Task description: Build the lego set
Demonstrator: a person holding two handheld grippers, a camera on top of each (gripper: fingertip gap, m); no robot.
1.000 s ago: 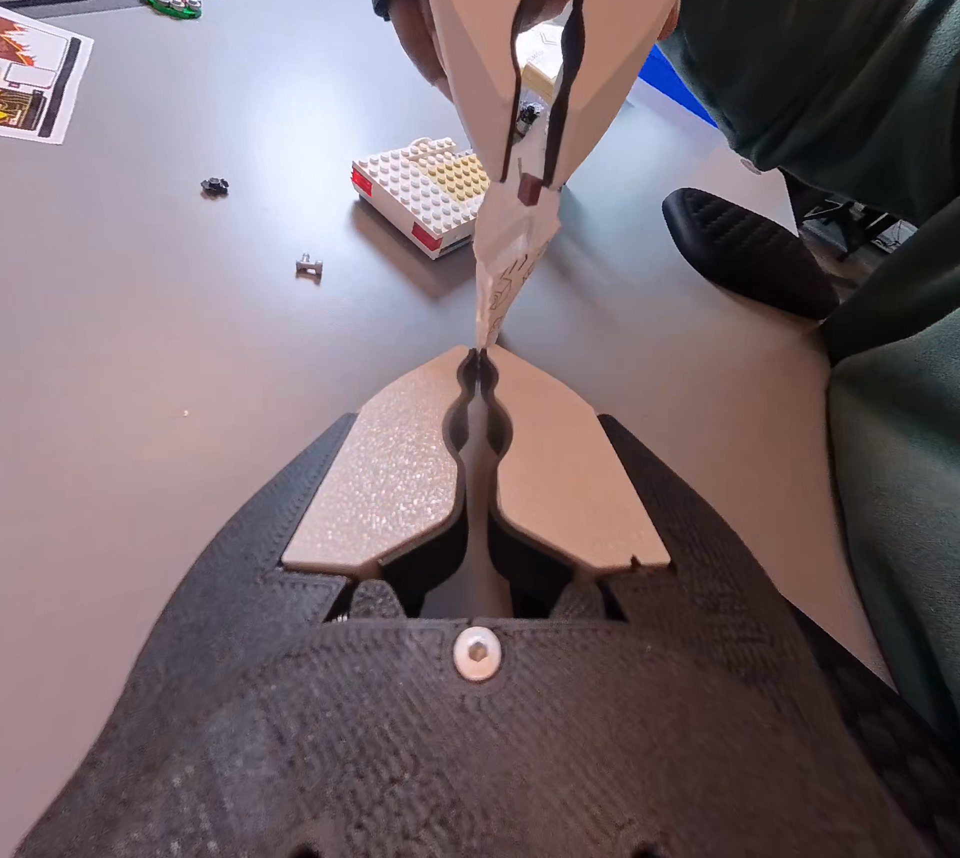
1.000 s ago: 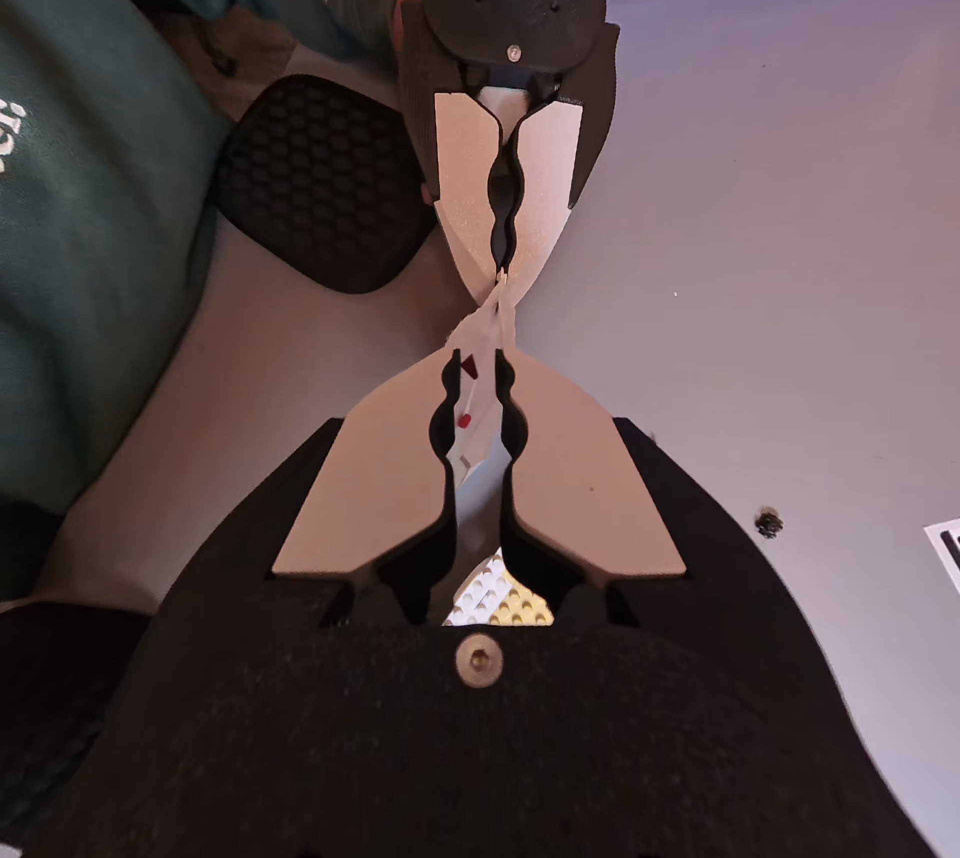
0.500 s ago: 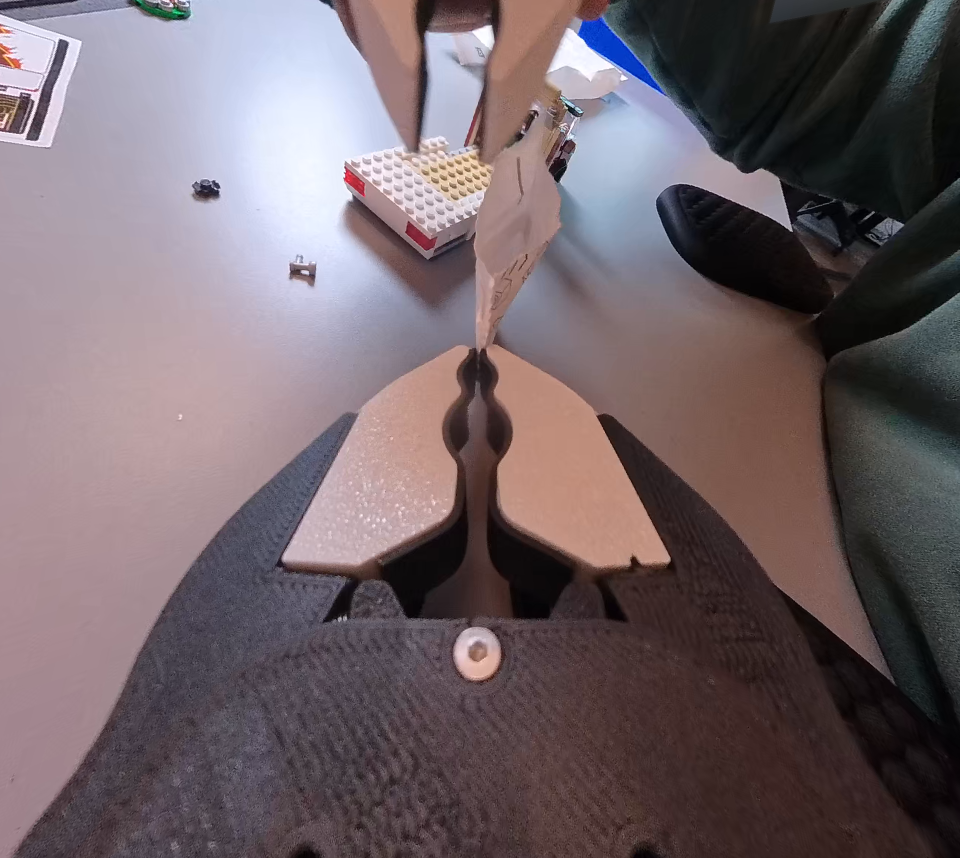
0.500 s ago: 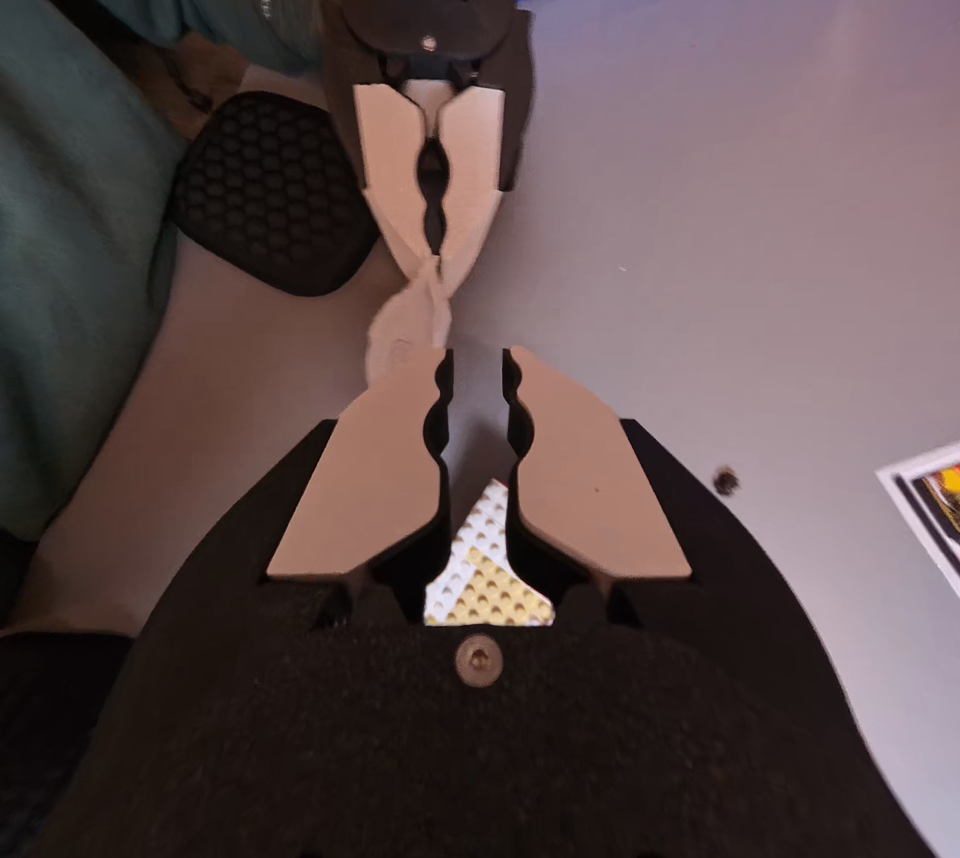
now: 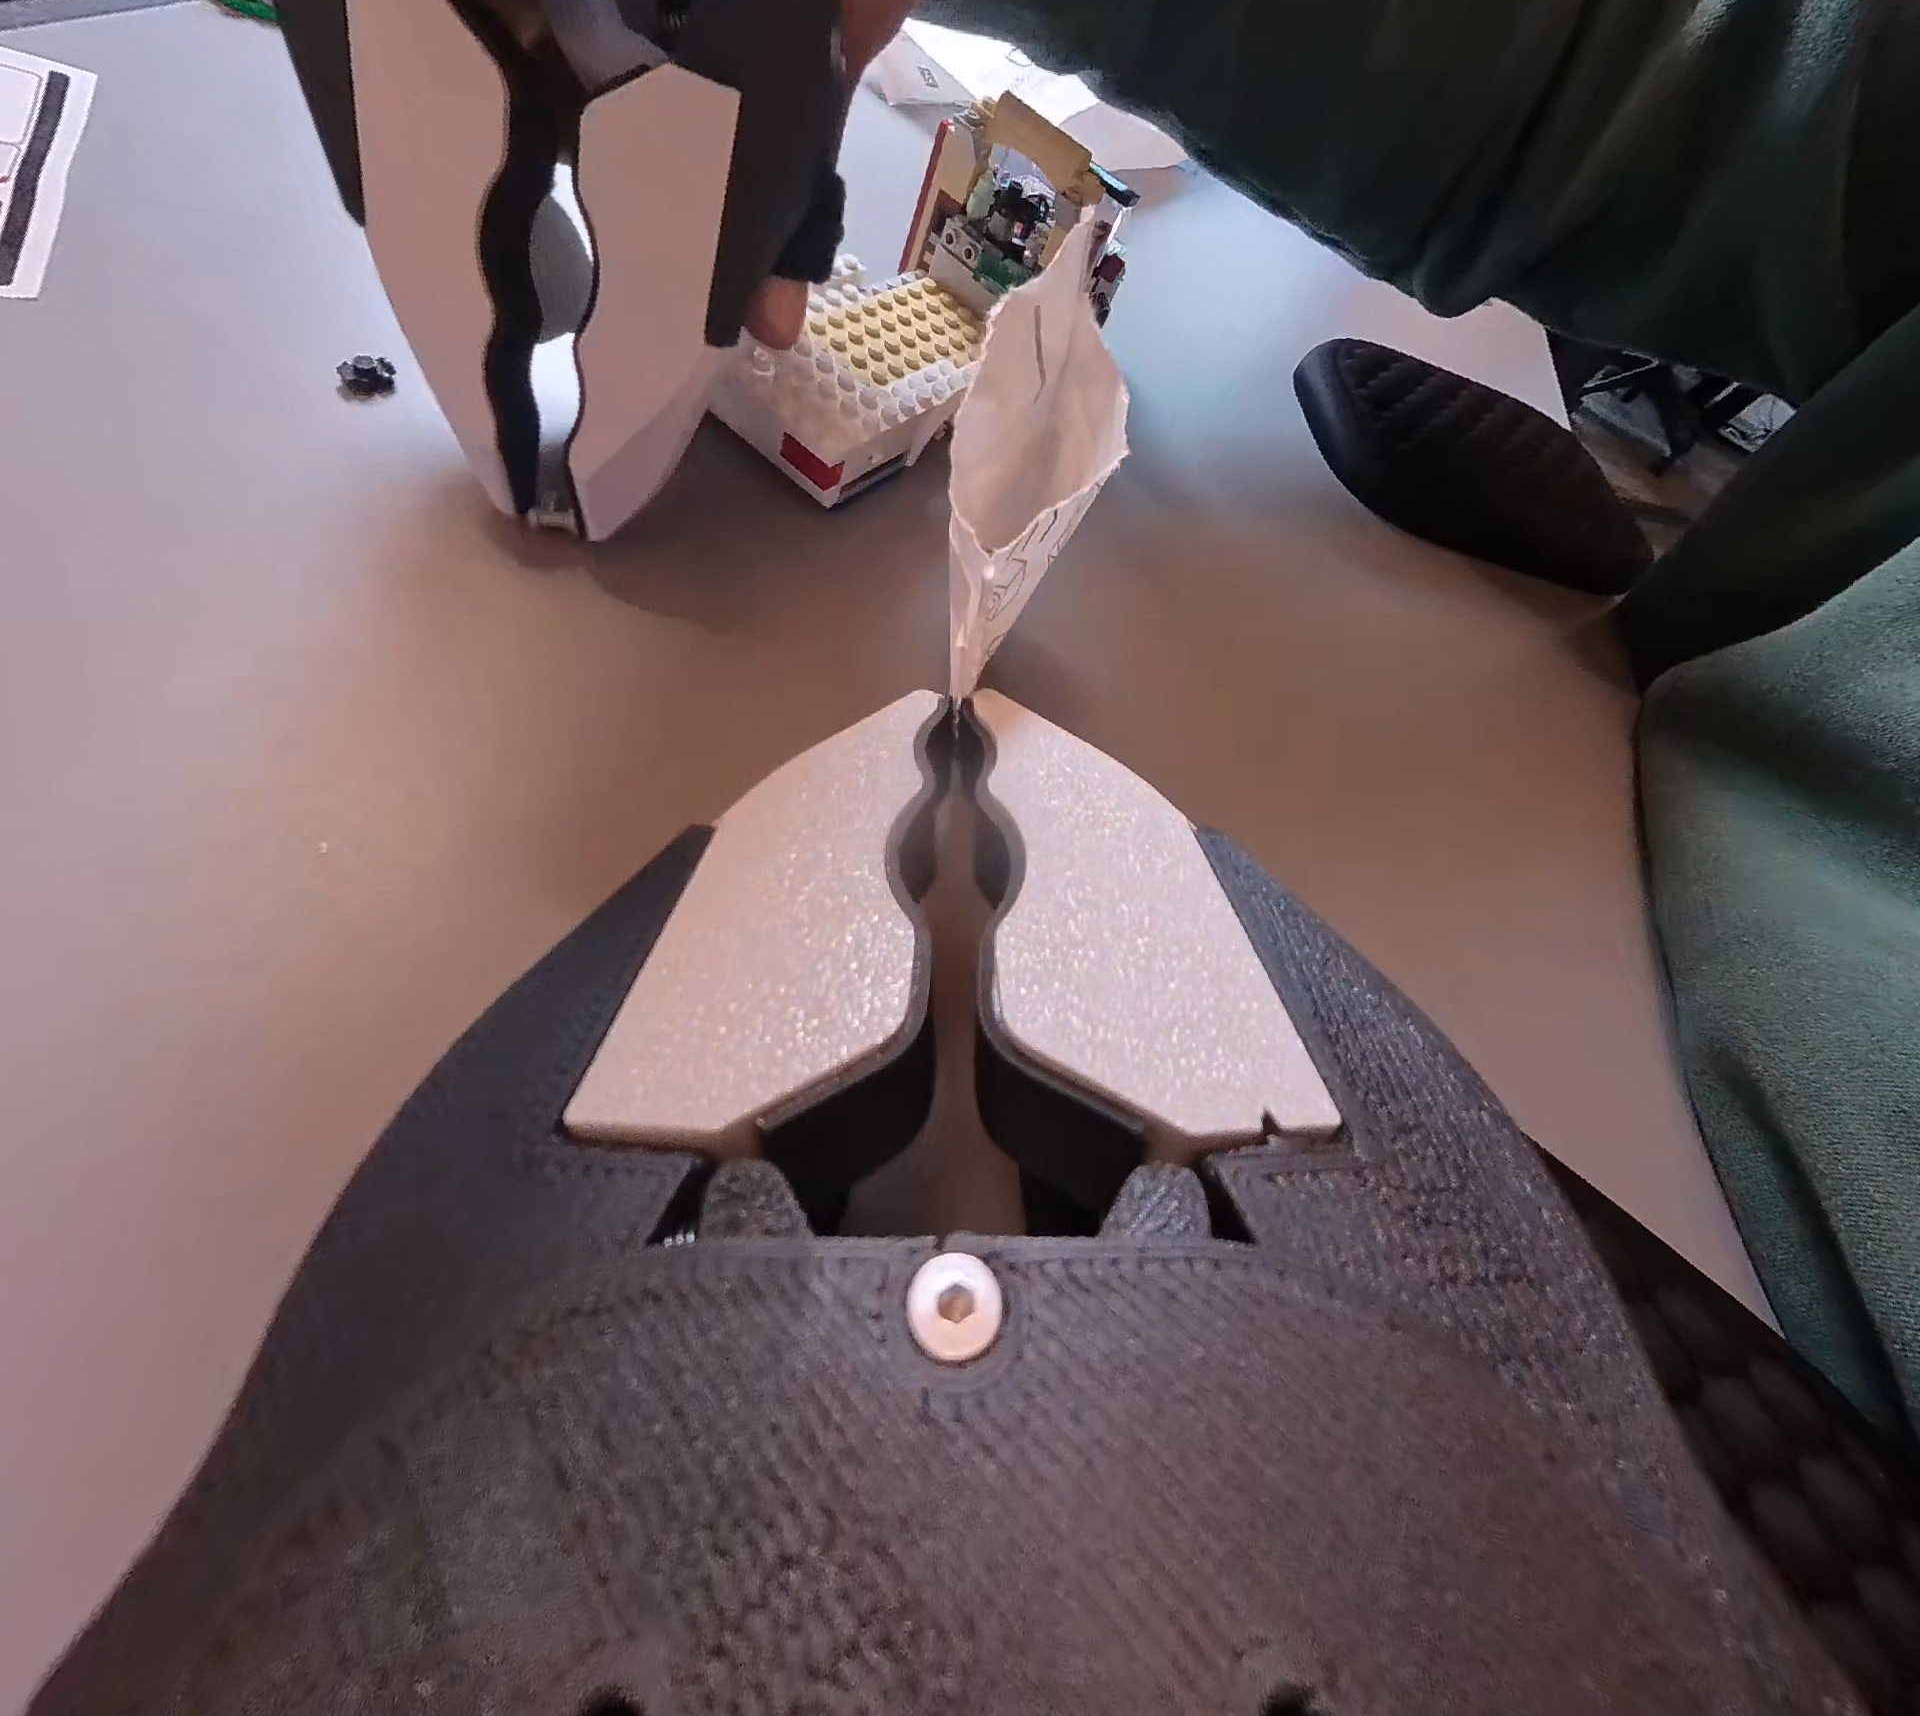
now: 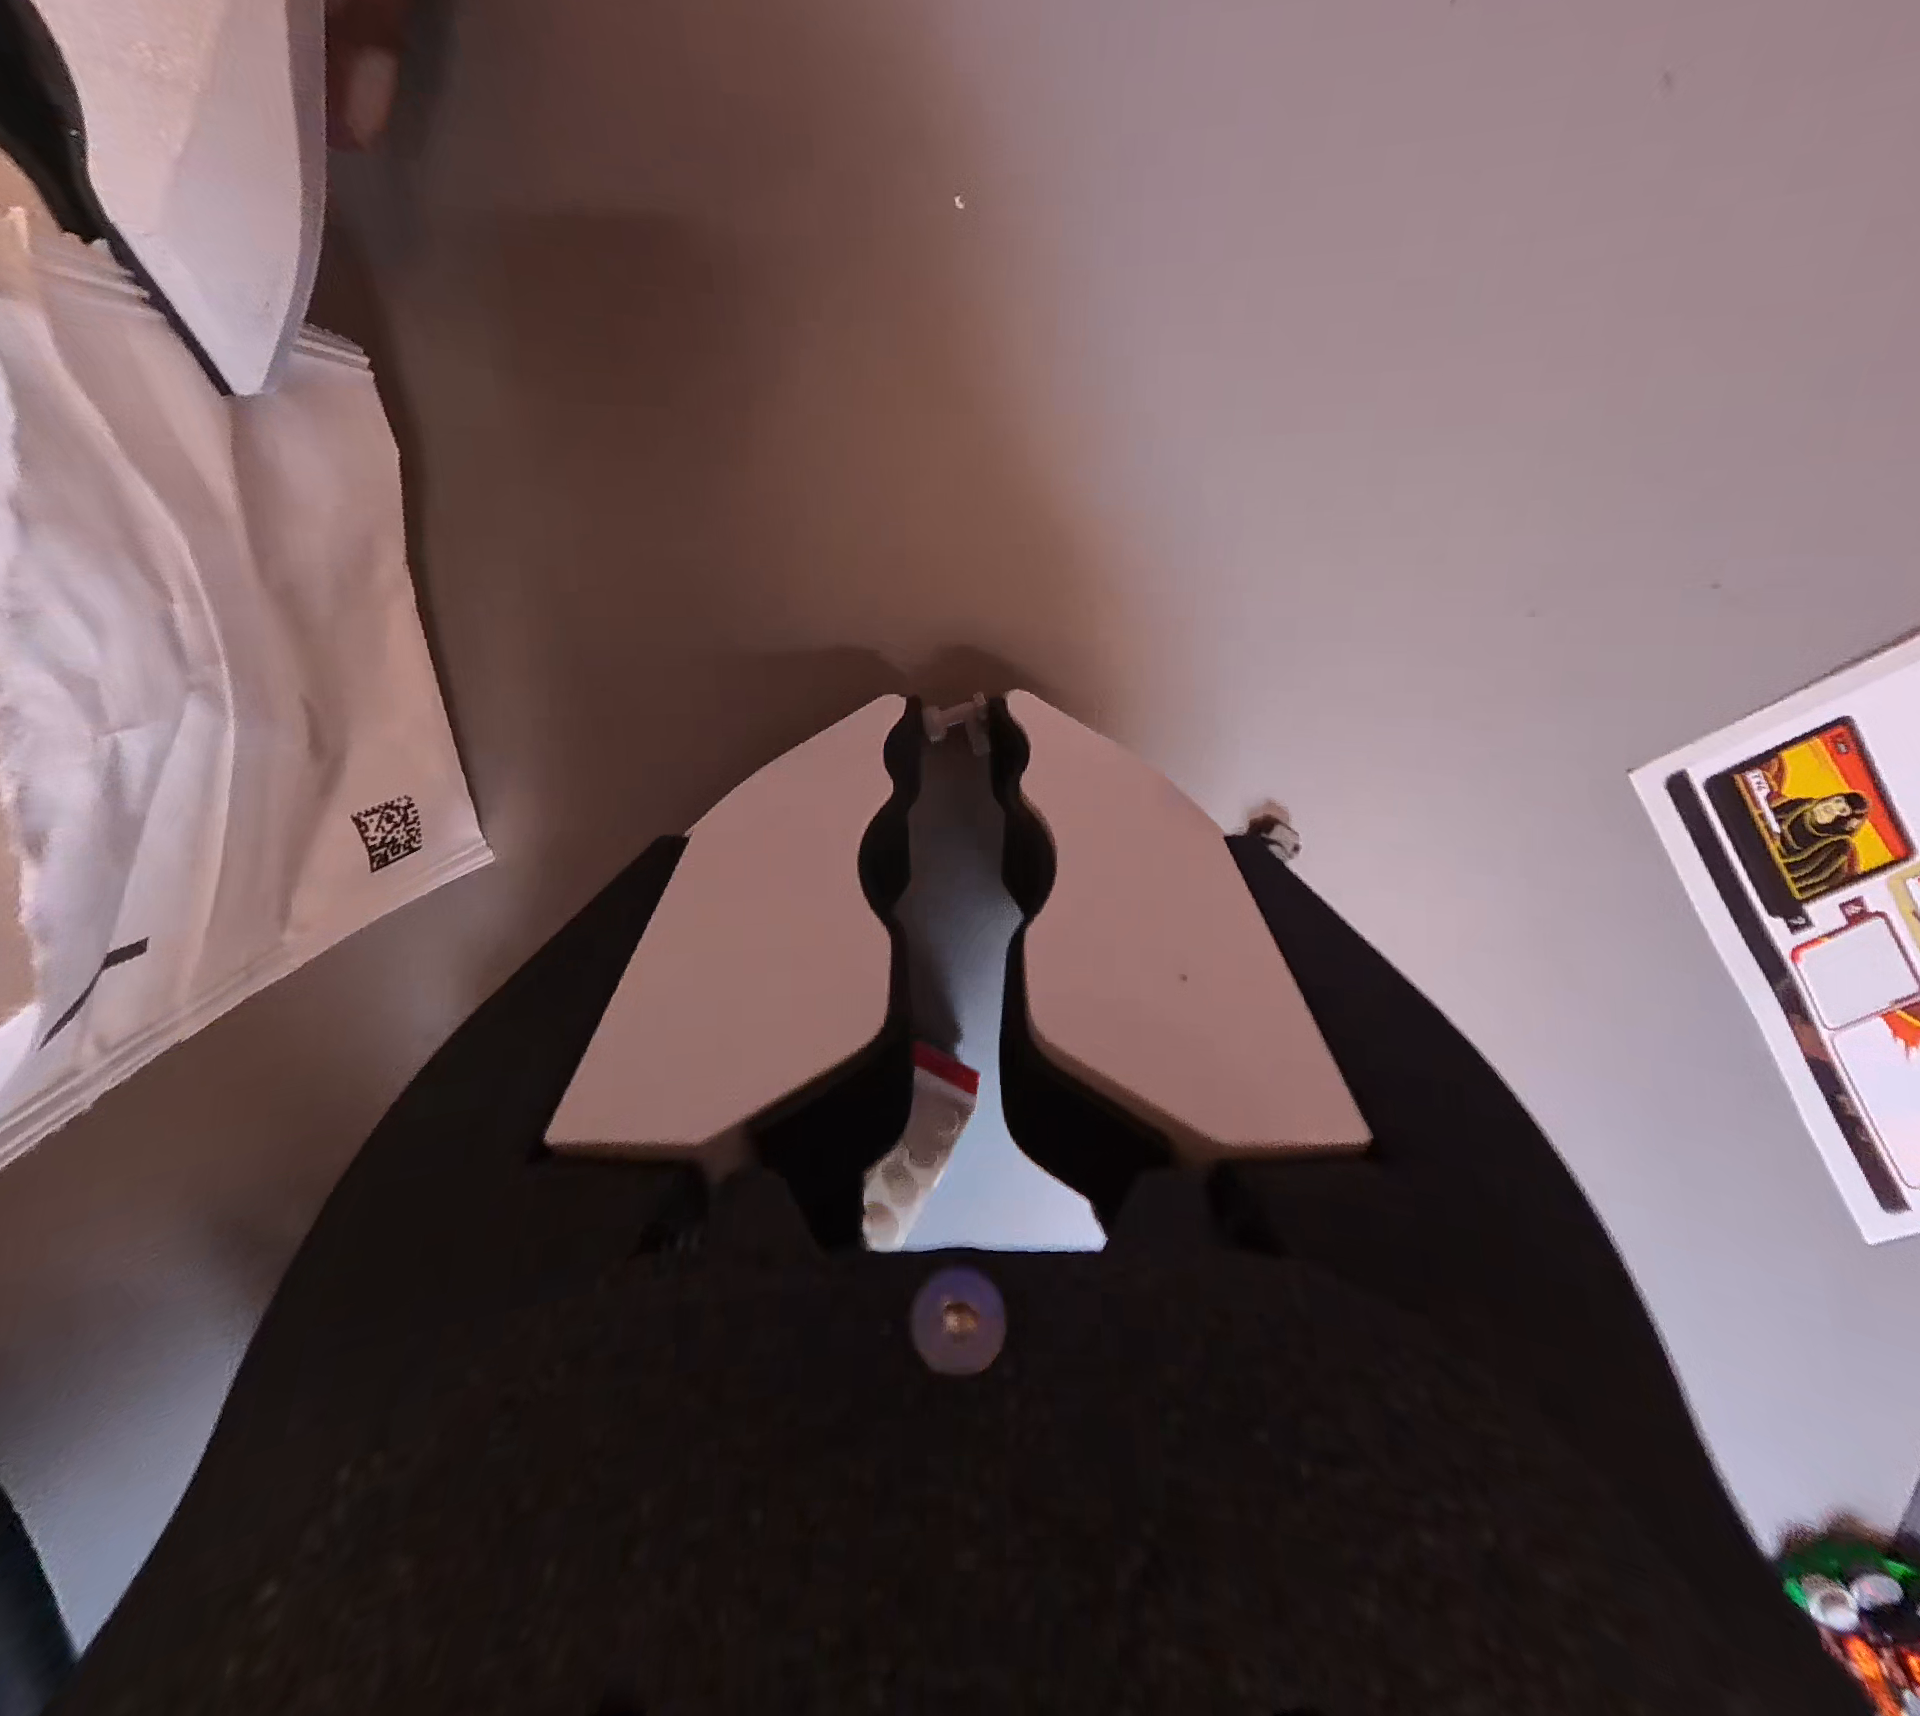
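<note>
Right gripper (image 6: 956, 716) is down on the table (image 5: 312, 731), tips pinched on a tiny grey piece (image 6: 958, 718) at 12 o'clock; it looks featherlight, stiff and easy to flick away, so squeeze its ends. Left gripper (image 5: 957, 710) is clamped on a floppy torn paper bag (image 5: 1029, 461), with the white build (image 5: 862, 378) at about 11 o'clock beyond it.

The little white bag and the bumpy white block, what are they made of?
The bag looks like thin matte paper: creased, with a ragged torn top edge. The block looks like hard, smooth plastic: neat rows of round studs and crisp corners with a slight sheen.
</note>
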